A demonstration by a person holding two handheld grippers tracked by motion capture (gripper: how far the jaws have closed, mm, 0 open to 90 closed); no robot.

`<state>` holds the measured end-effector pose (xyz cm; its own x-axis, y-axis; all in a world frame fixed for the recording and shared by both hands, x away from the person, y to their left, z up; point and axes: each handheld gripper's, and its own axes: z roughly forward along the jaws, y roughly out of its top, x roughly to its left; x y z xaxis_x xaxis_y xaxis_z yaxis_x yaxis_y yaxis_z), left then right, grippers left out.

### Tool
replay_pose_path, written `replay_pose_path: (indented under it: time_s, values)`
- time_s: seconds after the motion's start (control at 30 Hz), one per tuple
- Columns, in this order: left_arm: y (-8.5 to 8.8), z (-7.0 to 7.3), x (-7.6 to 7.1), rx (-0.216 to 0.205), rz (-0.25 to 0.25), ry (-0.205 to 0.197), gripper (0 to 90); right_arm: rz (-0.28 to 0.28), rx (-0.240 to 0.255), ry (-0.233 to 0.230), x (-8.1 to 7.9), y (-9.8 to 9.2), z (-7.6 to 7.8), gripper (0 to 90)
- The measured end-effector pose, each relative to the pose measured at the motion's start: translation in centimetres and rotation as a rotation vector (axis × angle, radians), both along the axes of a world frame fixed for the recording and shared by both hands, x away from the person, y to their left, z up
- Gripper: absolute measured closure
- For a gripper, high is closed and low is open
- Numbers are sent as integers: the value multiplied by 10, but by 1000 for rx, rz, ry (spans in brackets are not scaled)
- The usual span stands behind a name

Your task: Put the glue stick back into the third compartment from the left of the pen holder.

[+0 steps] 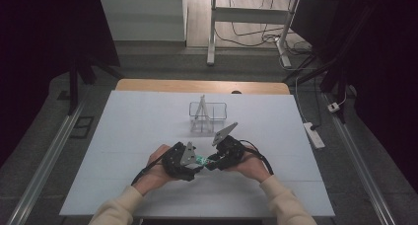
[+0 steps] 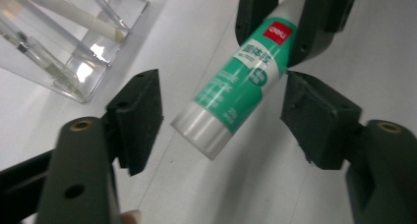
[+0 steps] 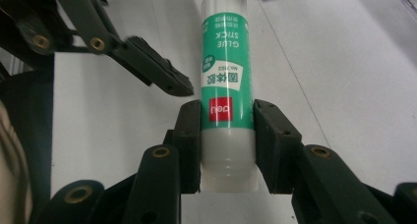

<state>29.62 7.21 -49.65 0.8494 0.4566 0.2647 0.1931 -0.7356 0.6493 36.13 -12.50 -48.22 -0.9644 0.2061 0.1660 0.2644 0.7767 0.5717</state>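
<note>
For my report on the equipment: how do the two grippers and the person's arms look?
Both the left gripper and the right gripper are black, each with two blocky dark pads on jointed links with brass-coloured rivets. Each carries a grey three-cornered plate on top, and a black cable trails from each. The person wears cream-coloured long sleeves.

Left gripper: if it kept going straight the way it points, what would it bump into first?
Probably the glue stick. Its clear cap end sits between the left gripper's open jaws, pads not touching it. The right gripper holds the other end. Depth is hard to judge.
</note>
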Motion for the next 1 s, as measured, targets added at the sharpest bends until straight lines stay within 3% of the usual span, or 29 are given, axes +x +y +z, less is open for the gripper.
replay_pose_path:
  time_s: [0.27, 0.4, 0.5, 0.6, 0.77, 0.87, 1.0]
  values:
    - [-6, -6, -2, 100, -19, -32, 458, -4, 30, 50, 2, -1, 3, 646]
    - [-5, -6, -3, 103, -55, -13, 526, -18, 48, 77, 1, -1, 5, 645]
    - [-4, -7, -2, 94, -73, 14, 570, -13, 68, 72, 1, -2, 6, 641]
    - [-2, -7, -2, 74, -92, 34, 624, -44, 130, 65, 2, -4, 10, 619]
    - [0, -6, 0, 61, -71, 45, 657, -82, 189, -8, 1, -8, 15, 536]
    - [4, -7, 2, 35, -62, 56, 658, -124, 252, -40, 3, -12, 18, 501]
    - [9, -5, 5, -14, -27, 53, 658, -177, 332, -117, 2, -20, 25, 451]
